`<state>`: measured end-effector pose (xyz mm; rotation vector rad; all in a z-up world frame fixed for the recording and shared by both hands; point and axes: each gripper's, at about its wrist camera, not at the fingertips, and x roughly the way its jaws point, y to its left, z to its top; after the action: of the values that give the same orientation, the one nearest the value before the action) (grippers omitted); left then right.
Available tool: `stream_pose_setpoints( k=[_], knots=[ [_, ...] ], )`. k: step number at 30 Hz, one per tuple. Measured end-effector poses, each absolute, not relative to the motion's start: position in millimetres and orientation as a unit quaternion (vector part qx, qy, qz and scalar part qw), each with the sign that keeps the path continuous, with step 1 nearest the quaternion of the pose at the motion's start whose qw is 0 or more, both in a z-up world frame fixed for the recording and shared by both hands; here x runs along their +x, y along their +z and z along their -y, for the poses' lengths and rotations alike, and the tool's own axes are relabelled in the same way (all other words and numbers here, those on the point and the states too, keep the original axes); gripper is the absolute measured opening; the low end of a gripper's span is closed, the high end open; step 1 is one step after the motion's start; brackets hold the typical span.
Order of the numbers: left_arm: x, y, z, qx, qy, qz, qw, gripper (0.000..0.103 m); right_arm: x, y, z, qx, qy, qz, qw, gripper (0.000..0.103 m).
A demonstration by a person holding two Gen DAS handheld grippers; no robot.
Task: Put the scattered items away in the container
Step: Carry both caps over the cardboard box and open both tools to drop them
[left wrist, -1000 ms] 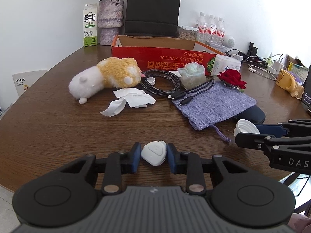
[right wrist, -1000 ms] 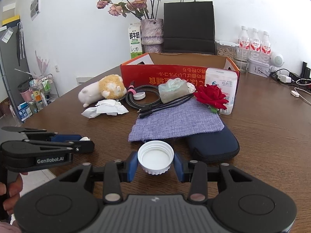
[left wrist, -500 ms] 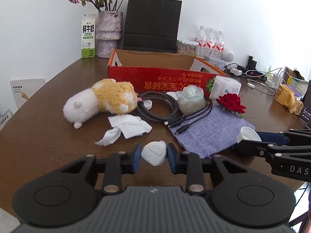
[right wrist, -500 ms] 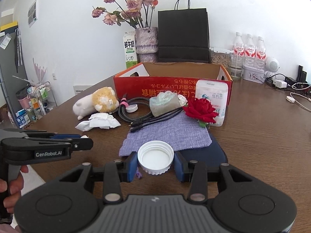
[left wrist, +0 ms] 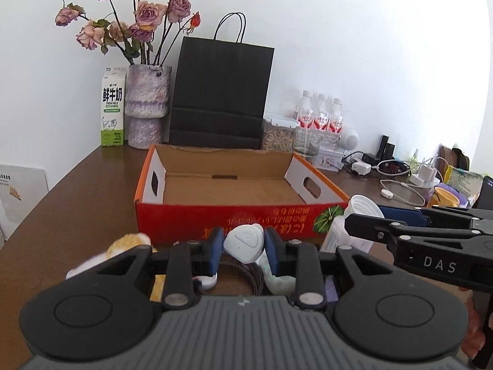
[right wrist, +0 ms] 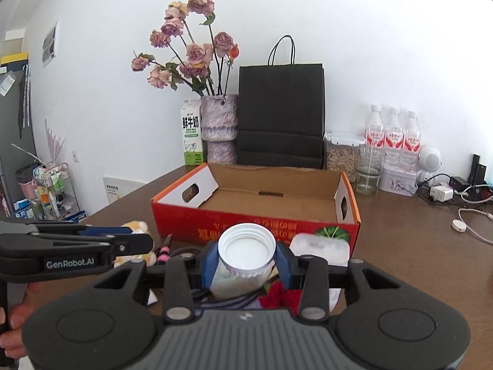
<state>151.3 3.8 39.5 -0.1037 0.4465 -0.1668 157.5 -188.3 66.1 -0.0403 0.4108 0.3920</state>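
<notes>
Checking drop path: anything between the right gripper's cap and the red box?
Right wrist view: a white rectangular packet stands against the red box front wall, just beyond the white cap.

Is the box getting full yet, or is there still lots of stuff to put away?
Not yet: the red box looks empty inside. The left gripper holds a small white gadget, the right gripper a white cap. The plush toy, cables and red rose wait outside.

table point(left wrist: 77, 203) – dark wood, smooth | box point(left wrist: 234, 220) – cardboard, matt | cap point(right wrist: 246, 248) – white plastic
</notes>
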Motion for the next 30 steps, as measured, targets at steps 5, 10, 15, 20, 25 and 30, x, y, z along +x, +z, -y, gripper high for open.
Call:
stream_pose_setpoints(
  k=[5, 10, 15, 20, 25, 30],
  knots=[
    [192, 61, -2, -0.053, -0.086, -0.192, 0.976, 0.030, 202, 89, 181, -0.018, 0.193, -0.177, 0.965, 0.039],
    [239, 77, -2, -0.063, -0.074, -0.168, 0.981, 0.030, 249, 107, 172, -0.024, 0.199, -0.166, 0.966, 0.039],
    [288, 73, -9, -0.083, -0.060, -0.184, 0.977, 0.030, 299, 110, 168, -0.015, 0.202, -0.187, 0.961, 0.039],
    [328, 51, -16, -0.102, -0.061, -0.241, 0.963, 0.030, 343, 90, 169, -0.014, 0.186, -0.232, 0.955, 0.039],
    [343, 23, -14, -0.088, -0.049, -0.283, 0.954, 0.030, 374, 53, 170, -0.013, 0.167, -0.302, 0.939, 0.039],
    [349, 11, -14, -0.081, -0.044, -0.304, 0.948, 0.030, 377, 44, 172, -0.014, 0.159, -0.318, 0.935, 0.039]
  ],
)
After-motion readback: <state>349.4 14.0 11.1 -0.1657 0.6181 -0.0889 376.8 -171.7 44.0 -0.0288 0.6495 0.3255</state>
